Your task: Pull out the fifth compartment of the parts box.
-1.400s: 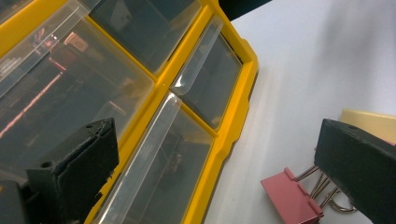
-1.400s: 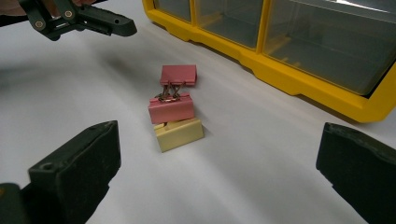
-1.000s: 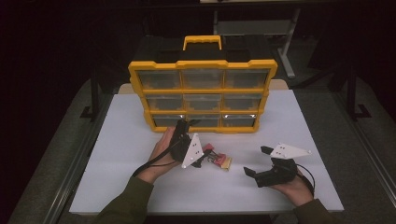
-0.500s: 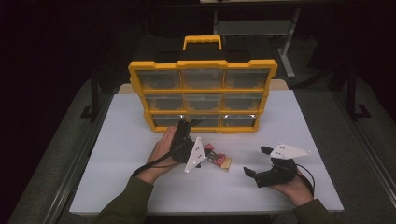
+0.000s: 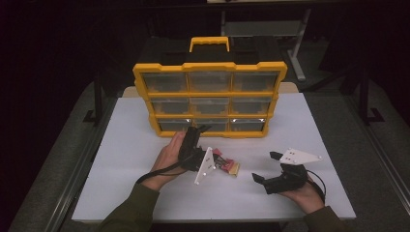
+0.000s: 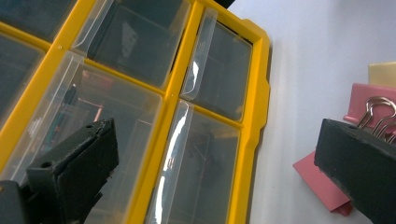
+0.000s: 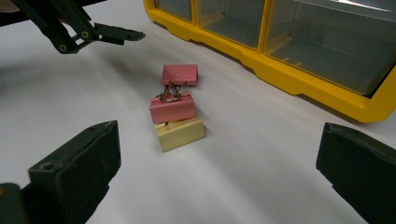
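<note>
At frame centre, the left gripper [image 5: 196,133] was held spread before the organizer [image 5: 211,87]; the right gripper [image 5: 265,170], lower right, was spread, facing the clips [image 7: 176,112].

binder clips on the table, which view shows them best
The right gripper view: the binder clips lie whole and unblocked, two pink and one yellow. The left gripper view catches just pink edges and wire handles behind a jaw. In the high view they are small, beside the left claw.
</note>
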A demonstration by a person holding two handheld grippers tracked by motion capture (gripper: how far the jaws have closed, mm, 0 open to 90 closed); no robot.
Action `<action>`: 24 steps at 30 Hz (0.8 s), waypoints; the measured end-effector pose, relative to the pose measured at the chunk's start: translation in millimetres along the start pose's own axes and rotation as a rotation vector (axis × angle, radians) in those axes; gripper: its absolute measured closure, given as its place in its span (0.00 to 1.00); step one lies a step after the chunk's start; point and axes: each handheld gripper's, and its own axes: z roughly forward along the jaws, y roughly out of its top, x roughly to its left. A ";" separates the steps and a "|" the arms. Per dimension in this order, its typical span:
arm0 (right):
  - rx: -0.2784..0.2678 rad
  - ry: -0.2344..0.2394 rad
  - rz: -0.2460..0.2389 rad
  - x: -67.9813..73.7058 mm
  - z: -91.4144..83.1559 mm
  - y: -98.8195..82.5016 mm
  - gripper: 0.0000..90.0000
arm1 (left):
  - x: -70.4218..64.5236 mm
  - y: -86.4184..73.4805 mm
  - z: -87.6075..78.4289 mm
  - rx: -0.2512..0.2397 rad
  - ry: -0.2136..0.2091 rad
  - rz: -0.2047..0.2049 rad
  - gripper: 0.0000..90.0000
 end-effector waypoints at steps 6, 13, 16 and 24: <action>0.001 0.000 -0.001 0.2 0.1 0.0 0.00 | -3.1 1.9 0.7 0.005 0.015 0.056 0.00; 0.000 0.000 -0.004 0.3 0.2 0.0 0.00 | -5.1 2.8 1.3 0.017 0.030 0.109 0.00; 0.001 0.000 -0.002 0.2 0.2 -0.1 0.00 | -6.1 3.1 1.5 0.021 0.041 0.136 0.00; 0.000 0.000 -0.004 0.3 0.1 0.0 0.00 | -5.5 4.7 1.5 0.030 0.055 0.171 0.00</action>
